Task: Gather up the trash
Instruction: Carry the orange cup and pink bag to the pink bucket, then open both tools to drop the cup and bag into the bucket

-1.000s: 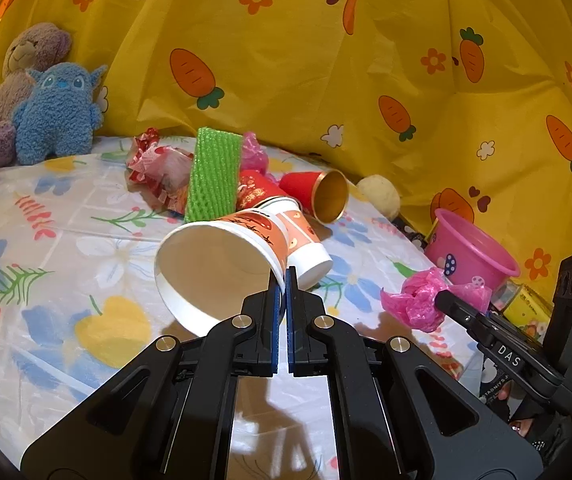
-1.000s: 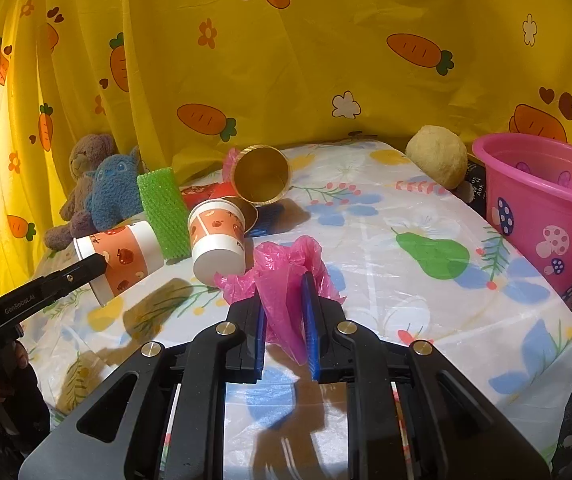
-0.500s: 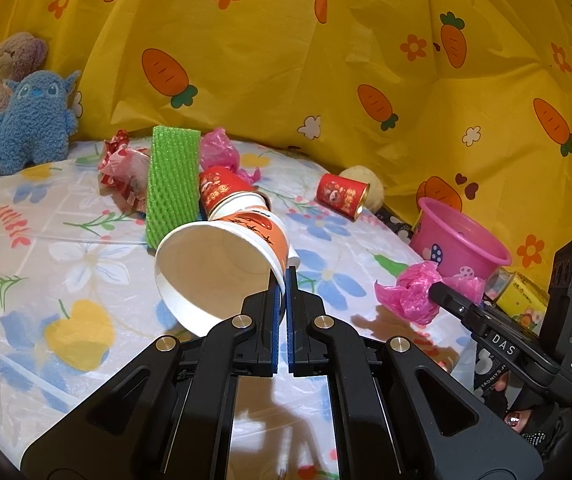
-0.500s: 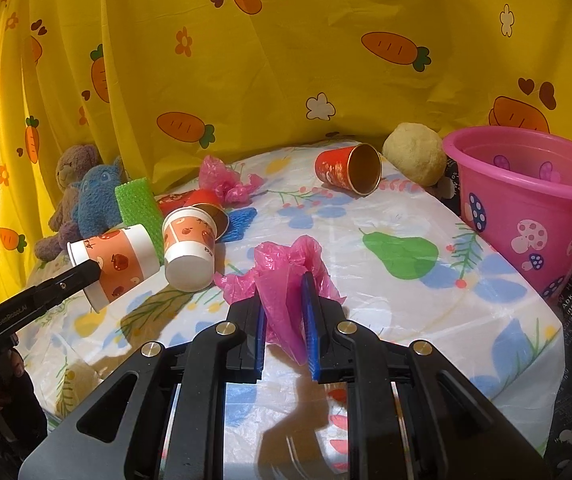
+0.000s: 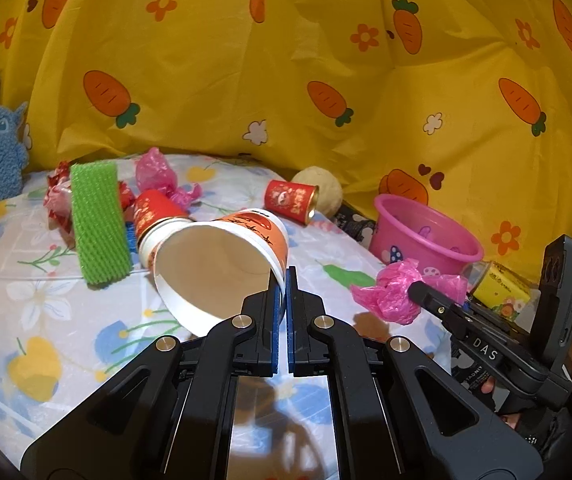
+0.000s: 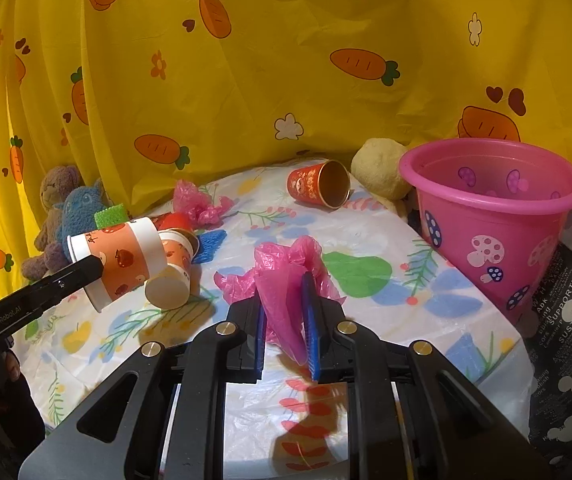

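Both hands have carried their loads to the right across the flowered tablecloth (image 6: 365, 216) over the last second, and the pink bucket (image 6: 493, 216) now fills far more of the right wrist view than it did. I judge this a carry toward that bucket, with the drop not yet made.

The left gripper (image 5: 286, 276) is closed on the rim of an orange-and-white paper cup (image 5: 222, 264), mouth toward the camera and clear of the table. The right gripper (image 6: 284, 280) pinches a crumpled pink plastic bag (image 6: 282, 272) between its blue pads, jaws held slightly apart by the film.

Still lying on the cloth: a second orange-print cup (image 6: 172, 268) on its side at the left, a red cup with a gold lining (image 6: 317, 186) far off beside a beige plush ball (image 6: 381, 168), another pink bag (image 6: 198, 204), a green foam net sleeve (image 5: 98, 220) and a red foil wrapper (image 5: 56, 196) (several trips remain, by my reckoning).

Readable writing: "DAS" on the right tool's arm in the left view, "GenRobot.AI" on the left tool's arm in the right view. The red cup bears gold characters I cannot read. The black Mickey-print sheet at far right shows "SUPPORTING".
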Tool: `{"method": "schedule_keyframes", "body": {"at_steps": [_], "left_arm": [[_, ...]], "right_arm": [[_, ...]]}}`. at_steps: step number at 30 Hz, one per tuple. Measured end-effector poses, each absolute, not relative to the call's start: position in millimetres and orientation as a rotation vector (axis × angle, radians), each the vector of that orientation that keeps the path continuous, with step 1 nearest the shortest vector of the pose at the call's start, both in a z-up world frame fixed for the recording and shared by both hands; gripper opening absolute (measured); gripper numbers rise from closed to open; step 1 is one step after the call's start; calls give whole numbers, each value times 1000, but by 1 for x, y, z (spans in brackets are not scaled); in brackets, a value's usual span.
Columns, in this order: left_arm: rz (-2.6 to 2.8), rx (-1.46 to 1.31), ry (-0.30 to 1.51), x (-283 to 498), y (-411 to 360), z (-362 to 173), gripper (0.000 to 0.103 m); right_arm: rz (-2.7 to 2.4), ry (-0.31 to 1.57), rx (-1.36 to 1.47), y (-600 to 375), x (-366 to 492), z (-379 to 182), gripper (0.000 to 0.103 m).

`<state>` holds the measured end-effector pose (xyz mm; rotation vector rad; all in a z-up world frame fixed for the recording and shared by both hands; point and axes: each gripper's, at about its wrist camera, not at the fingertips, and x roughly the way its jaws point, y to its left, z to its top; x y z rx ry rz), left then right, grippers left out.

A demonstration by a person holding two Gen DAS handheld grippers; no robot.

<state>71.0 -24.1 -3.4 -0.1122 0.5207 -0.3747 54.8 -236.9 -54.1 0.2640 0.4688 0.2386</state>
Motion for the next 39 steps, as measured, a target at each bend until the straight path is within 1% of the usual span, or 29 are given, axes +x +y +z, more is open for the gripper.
{"method": "schedule_keyframes", "body": {"at_steps": [5, 12, 19, 27, 39], "left_arm": [[-471, -72, 500, 88, -71, 16, 2], [-640, -8, 459, 116, -159, 44, 2], [-764, 16, 491, 154, -229, 47, 2], [-809, -17, 577, 195, -264, 27, 2], [-830, -32, 645, 218, -288, 7, 2]], "right_arm": [[148, 406, 268, -270, 57, -34, 18], [-45, 311, 250, -326, 71, -1, 18], [-172, 286, 258, -374, 94, 10, 18], [-221, 308, 278, -402, 116, 4, 18], [-236, 328, 288, -415, 132, -4, 18]]}}
